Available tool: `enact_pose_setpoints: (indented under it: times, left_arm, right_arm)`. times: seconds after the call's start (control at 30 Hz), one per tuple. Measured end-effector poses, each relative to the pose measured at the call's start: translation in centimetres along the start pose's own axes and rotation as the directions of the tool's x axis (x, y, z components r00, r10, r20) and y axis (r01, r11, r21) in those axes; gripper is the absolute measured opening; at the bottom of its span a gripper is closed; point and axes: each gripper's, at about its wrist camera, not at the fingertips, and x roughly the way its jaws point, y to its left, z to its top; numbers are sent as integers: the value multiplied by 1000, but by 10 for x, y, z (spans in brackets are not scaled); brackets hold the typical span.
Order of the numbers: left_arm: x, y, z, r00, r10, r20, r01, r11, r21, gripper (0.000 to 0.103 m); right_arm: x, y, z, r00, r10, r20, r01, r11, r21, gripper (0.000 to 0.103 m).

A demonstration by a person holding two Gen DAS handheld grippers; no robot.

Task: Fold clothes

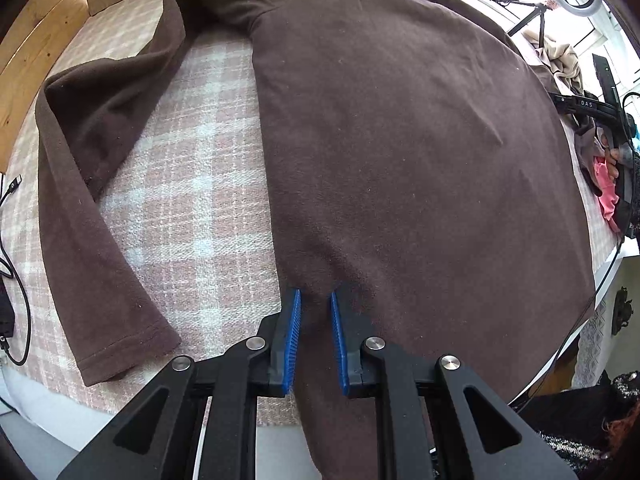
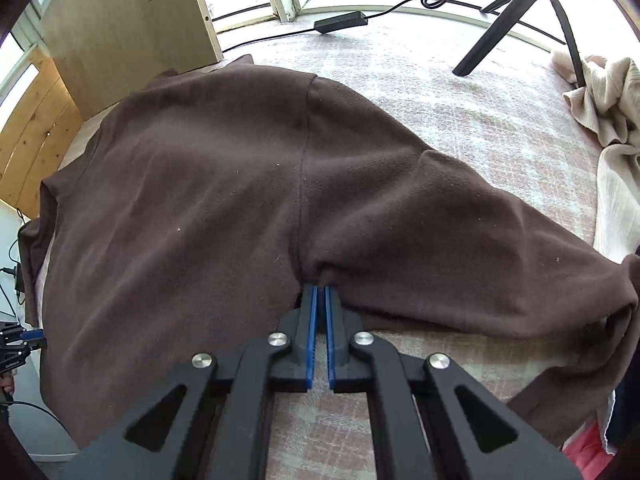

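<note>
– Where's the brown sweater [image 1: 400, 140]?
– Spread flat over the plaid-covered surface [image 1: 192, 216], one sleeve [image 1: 92, 240] out left.
– Grippers?
– Left gripper [image 1: 315, 300] pinches the hem, pads slightly apart; right gripper [image 2: 321, 290] is pressed onto the armpit seam.
– Clutter?
– Tripod [image 2: 520, 16], beige garment [image 2: 604, 100], wooden board [image 2: 124, 28] around the edges.

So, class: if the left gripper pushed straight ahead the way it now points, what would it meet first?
The left gripper would meet the brown fleece top at once: its hem already lies between the fingers. Whether the pads pinch it is unclear.
</note>
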Motion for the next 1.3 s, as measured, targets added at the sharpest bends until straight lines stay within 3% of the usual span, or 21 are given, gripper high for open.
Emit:
enact_pose_setpoints:
  times: [0.1,0.2,0.23,0.33,0.37,0.4,0.43,0.47,0.5,0.57,0.6,0.67,0.77,0.93,0.97,1.0,1.1,1.13,1.17,1.23,1.3]
  left_arm:
    - [0,1,1,1000,-5,-3,5,1000,0,15]
    - [1,1,3,1000,-4,-4,4,1000,2,15]
    - [1,1,4,1000,-5,-5,5,1000,2,15]
    - [1,0,5,1000,-3,-10,3,1000,2,15]
    - [1,0,6,1000,-3,-12,3,1000,2,15]
    - [0,0,6,1000,-4,-14,4,1000,1,15]
    - [-2,0,8,1000,-11,-16,11,1000,-5,15]
    - [-3,1,10,1000,-18,-17,18,1000,-11,15]
    - [-5,1,11,999,-26,-19,25,1000,-17,14]
    - [-10,2,16,999,-44,-18,44,998,-34,14]
    - [-15,6,23,997,-72,6,72,996,-60,15]
    - [-16,10,31,997,-75,32,78,994,-76,20]
    - [-13,14,36,997,-64,51,68,993,-92,27]
    - [-10,12,38,998,-45,51,48,997,-53,26]
    - [-10,12,38,998,-42,51,44,998,-46,23]
    - [-9,12,39,998,-38,51,40,998,-38,12]
    - [-8,11,40,998,-27,51,28,1000,-15,7]
    - [-7,10,40,998,-23,51,23,1000,-7,7]
    - [-7,10,41,998,-19,51,19,1000,1,6]
    - [-6,9,41,999,-12,52,11,1000,16,5]
    - [-5,9,42,999,-6,54,5,1000,29,5]
  right_arm:
    - [-23,-24,6,992,-103,74,100,994,47,3]
    - [-14,-53,2,997,72,-29,-66,982,177,9]
    - [-15,-54,-1,998,56,-31,-50,986,159,11]
    - [-4,-42,-7,996,64,-68,-57,993,103,44]
    - [-1,-38,-8,995,73,-64,-67,994,86,44]
    - [1,-33,-9,998,41,-52,-39,998,43,44]
    - [6,-28,-8,998,-50,-48,50,999,-14,40]
    - [9,-23,-7,980,-191,-51,188,981,-56,31]
    - [9,-22,-3,964,-263,-40,261,963,-61,29]
    - [-7,-27,-2,994,-105,-9,105,994,18,31]
    - [-12,-27,-2,1000,21,-4,-20,998,56,32]
    - [-18,-20,-5,991,131,17,-132,989,66,42]
    - [-10,-3,-11,979,204,-7,-203,978,54,44]
    - [9,8,-19,977,205,-50,-203,978,44,44]
    - [11,10,-22,974,218,-55,-215,975,49,45]
    - [10,11,-23,976,215,-37,-213,976,47,44]
    - [11,12,-24,972,232,-33,-230,972,41,44]
    - [12,12,-24,970,242,-32,-240,970,39,32]
    - [12,13,-24,970,242,-37,-241,970,32,4]
    - [13,15,-24,970,239,-48,-238,971,17,5]
    - [-1,13,-25,985,173,3,-172,985,-24,4]
